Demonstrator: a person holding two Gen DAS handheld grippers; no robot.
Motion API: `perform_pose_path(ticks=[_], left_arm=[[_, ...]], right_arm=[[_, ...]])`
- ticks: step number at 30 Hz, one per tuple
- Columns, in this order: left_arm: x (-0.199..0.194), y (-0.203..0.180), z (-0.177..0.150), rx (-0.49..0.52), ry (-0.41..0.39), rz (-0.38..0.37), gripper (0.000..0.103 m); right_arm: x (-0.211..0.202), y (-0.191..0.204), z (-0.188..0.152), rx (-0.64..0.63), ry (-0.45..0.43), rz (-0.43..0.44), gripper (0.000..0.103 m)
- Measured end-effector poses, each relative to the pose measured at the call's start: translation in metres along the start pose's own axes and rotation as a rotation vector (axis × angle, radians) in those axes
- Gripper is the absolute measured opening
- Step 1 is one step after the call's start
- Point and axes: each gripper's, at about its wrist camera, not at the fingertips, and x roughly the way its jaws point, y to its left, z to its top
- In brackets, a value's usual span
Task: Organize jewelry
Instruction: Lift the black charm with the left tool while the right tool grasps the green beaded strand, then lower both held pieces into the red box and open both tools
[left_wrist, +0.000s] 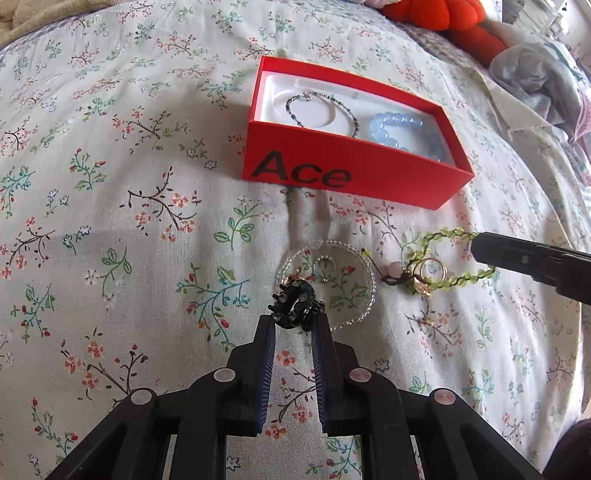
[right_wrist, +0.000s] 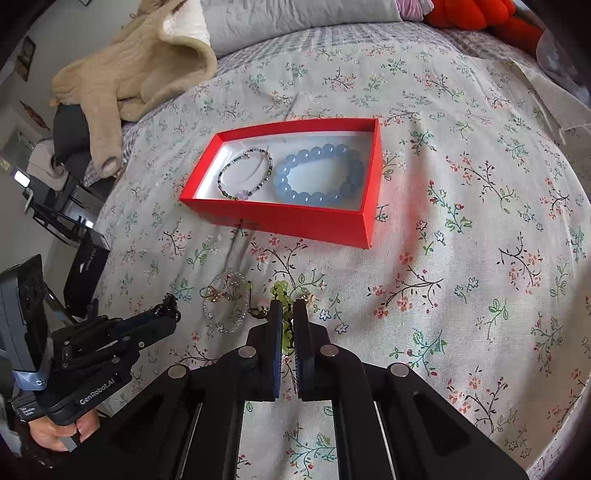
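Two grips — green bracelet (right_wrist: 283, 295) half-hidden between right gripper (right_wrist: 288, 308) fingers.

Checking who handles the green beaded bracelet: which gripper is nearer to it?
Right. The right gripper has its fingers closed on the green beaded bracelet. The left gripper is off to one side, holding a black ring over the clear beaded bracelet.

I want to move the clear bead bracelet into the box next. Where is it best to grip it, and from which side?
Probably the clear bracelet's right arc, from above, one finger inside the loop and one outside. It lies flat on the quilt, so only a top approach pinches the thin strand. The left gripper, shut on the black ring, covers its near-left edge, and small rings lie inside near the top.
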Motion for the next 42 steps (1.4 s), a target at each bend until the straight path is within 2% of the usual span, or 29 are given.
perform_pose_path(ticks=[12, 26, 35, 42], left_arm=[[-0.021, -0.007, 0.008, 0.015, -0.071, -0.036, 0.014], [-0.034, -0.001, 0.038, -0.037, -0.168, -0.054, 0.014], [-0.02, -0.011, 0.069, -0.046, -0.224, -0.077, 0.014], [0.006, -0.016, 0.087, -0.071, -0.228, -0.08, 0.014]], right_arm=[[-0.038, 0.008, 0.003, -0.023, -0.082, 0.047, 0.005], [-0.07, 0.012, 0.027, 0.0, -0.217, 0.085, 0.005], [-0.083, 0.012, 0.053, 0.023, -0.328, 0.097, 0.005], [-0.078, 0.006, 0.067, 0.044, -0.363, 0.083, 0.005]])
